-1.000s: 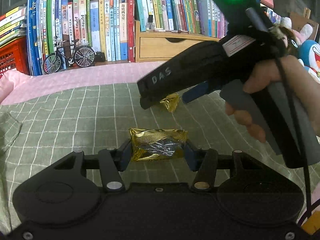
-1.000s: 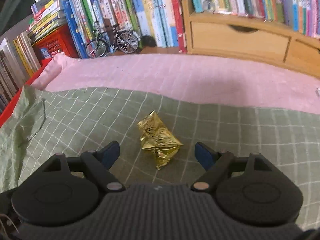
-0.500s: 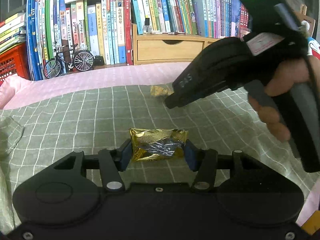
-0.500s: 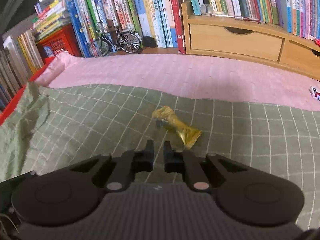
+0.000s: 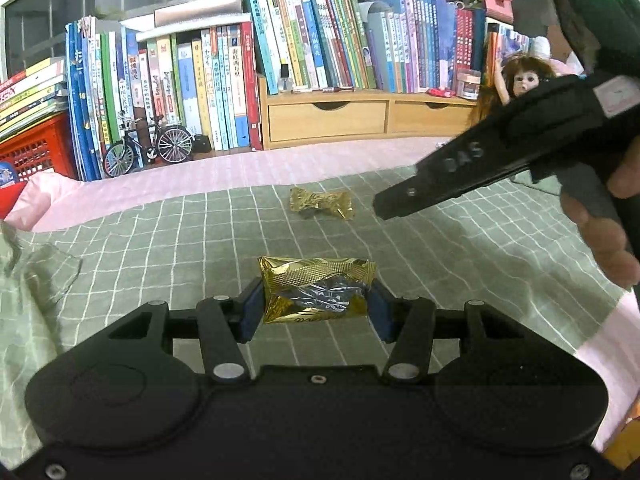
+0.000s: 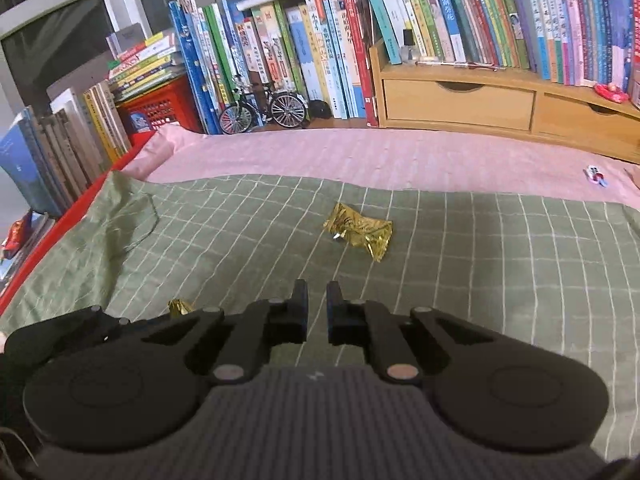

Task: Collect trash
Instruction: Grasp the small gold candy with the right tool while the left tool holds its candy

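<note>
My left gripper (image 5: 316,304) is shut on a gold foil wrapper (image 5: 316,290), pressed between its blue pads just above the green checked cloth (image 5: 160,248). A second, crumpled gold wrapper (image 5: 322,204) lies loose on the cloth further off. In the left wrist view my right gripper (image 5: 390,204), held by a person's hand (image 5: 608,240), hovers to the right of that wrapper. In the right wrist view the right gripper (image 6: 317,296) is shut with nothing between its fingers. The loose wrapper (image 6: 360,232) lies ahead of it and slightly right, apart from the fingertips. A gold corner (image 6: 179,306) of the held wrapper peeks in at lower left.
A pink sheet (image 6: 360,152) lies beyond the green cloth. Behind it stand rows of books (image 5: 224,80), a model bicycle (image 5: 148,148), a wooden drawer unit (image 5: 360,116), a red crate (image 5: 32,148) and a doll (image 5: 520,80). A small sweet (image 6: 596,176) lies on the pink sheet.
The right gripper shut without catching the crumpled wrapper, then drew back and up; the wrapper now lies twisted, ahead of it. The left gripper lifted a little, still gripping its wrapper.
</note>
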